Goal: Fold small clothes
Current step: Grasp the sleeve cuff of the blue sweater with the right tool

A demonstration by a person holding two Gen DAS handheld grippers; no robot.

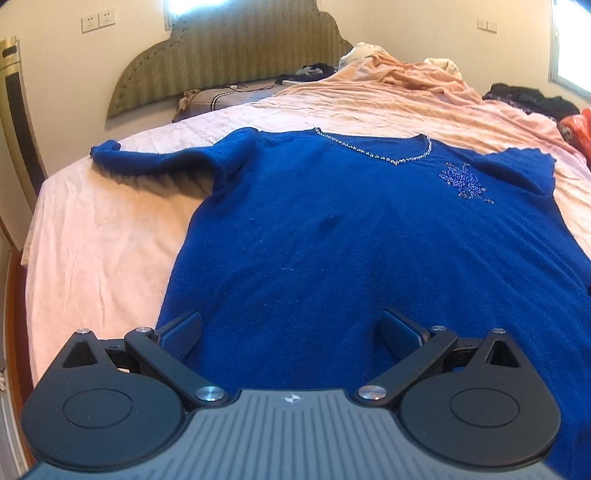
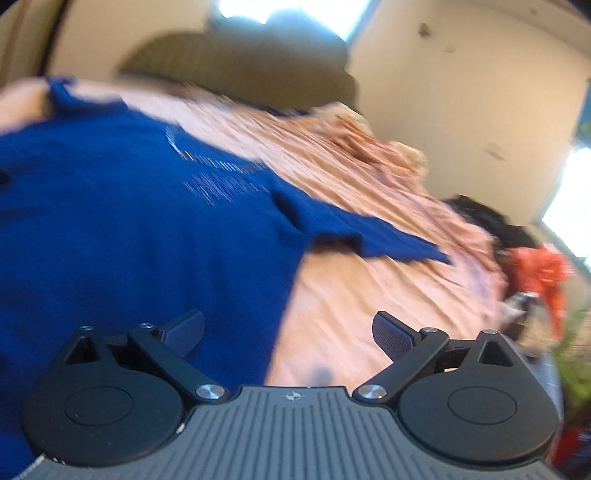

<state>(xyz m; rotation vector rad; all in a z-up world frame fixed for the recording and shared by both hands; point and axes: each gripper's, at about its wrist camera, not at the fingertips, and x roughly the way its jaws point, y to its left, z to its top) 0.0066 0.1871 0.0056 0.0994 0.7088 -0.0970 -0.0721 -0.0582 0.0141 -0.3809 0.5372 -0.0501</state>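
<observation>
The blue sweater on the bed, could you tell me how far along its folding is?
Done: the blue sweater lies spread flat on the pink sheet. In hand: nothing; the left gripper and right gripper are open. Left: both sleeves and every fold.

Cream walls [image 1: 406, 37] with sockets [image 1: 98, 20] rise behind a padded olive headboard [image 1: 236, 55] and a bed [image 1: 92, 229] under pink sheeting, daylight glaring through windows [image 1: 572, 40].

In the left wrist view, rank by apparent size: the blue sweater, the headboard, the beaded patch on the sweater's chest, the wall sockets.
1. Blue sweater, though nearness to the camera inflates it.
2. Headboard.
3. Beaded patch and wall sockets: these look alike in size, so no ranking.
</observation>
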